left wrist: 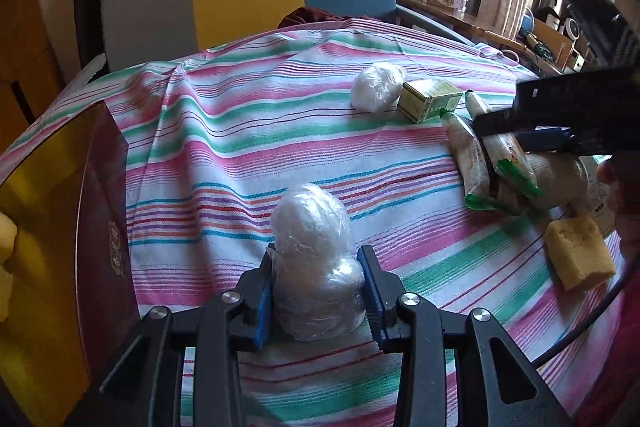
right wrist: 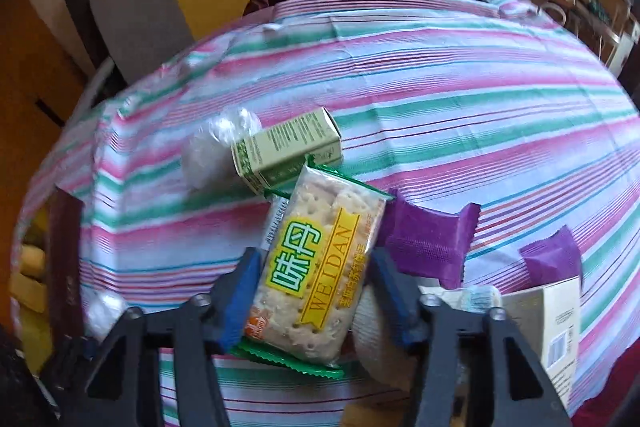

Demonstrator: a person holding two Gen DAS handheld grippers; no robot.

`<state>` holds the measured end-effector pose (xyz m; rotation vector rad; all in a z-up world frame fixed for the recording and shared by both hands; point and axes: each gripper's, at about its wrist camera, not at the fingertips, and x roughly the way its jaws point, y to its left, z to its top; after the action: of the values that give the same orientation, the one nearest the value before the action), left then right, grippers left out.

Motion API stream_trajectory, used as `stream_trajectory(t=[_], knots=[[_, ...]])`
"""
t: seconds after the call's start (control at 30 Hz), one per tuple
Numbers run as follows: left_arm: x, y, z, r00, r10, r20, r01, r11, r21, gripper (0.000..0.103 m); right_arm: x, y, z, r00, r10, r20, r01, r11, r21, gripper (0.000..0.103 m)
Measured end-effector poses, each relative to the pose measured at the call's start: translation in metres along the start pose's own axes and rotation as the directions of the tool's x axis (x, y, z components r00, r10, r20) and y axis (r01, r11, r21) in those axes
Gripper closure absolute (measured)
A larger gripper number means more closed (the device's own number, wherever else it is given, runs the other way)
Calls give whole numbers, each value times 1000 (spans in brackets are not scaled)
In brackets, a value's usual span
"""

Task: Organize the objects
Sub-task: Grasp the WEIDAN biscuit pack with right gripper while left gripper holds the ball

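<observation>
Cracker packet [right wrist: 316, 275] clamped in right hand-held gripper [right wrist: 310, 297], long axis toward 1 o'clock; plastic-wrapped bundle [left wrist: 316, 267] clamped in left hand-held gripper [left wrist: 318, 291].

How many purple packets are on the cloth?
2. One purple packet lies just right of the cracker pack; the other lies farther right, behind the white box. Others may be hidden.
</observation>
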<state>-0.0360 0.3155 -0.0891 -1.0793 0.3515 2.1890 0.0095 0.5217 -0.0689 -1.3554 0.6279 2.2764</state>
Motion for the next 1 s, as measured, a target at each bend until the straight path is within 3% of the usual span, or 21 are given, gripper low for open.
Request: stream_trajectory(t=[0.13, 0.37, 0.47, 0.7, 0.83, 1.0], knots=[[0, 3, -1, 1000, -20, 4, 20, 1000, -19, 64, 0, 5, -4, 1000, 10, -7, -11, 999, -38, 56], [-2, 7, 3, 998, -59, -25, 58, 998, -32, 65, 6, -4, -4, 996, 71, -52, -70, 997, 23, 58], [-10, 11, 1, 992, -122, -28, 120, 990, -68, 65, 3, -2, -6, 997, 68, -44, -67, 998, 9, 64], [-62, 14, 3, 970, -236, 58, 240, 968, -77, 65, -1, 6, -7, 1000, 22, -15, -23, 999, -35, 68], [-87, 23, 1, 971, -217, 100, 225, 971, -82, 65, -3, 8, -8, 1000, -7, -4, 6, 999, -51, 69], [-105, 41, -6, 985, -128, 115, 138, 987, -84, 65, -2, 13, -8, 1000, -22, 4, 22, 997, -74, 69]])
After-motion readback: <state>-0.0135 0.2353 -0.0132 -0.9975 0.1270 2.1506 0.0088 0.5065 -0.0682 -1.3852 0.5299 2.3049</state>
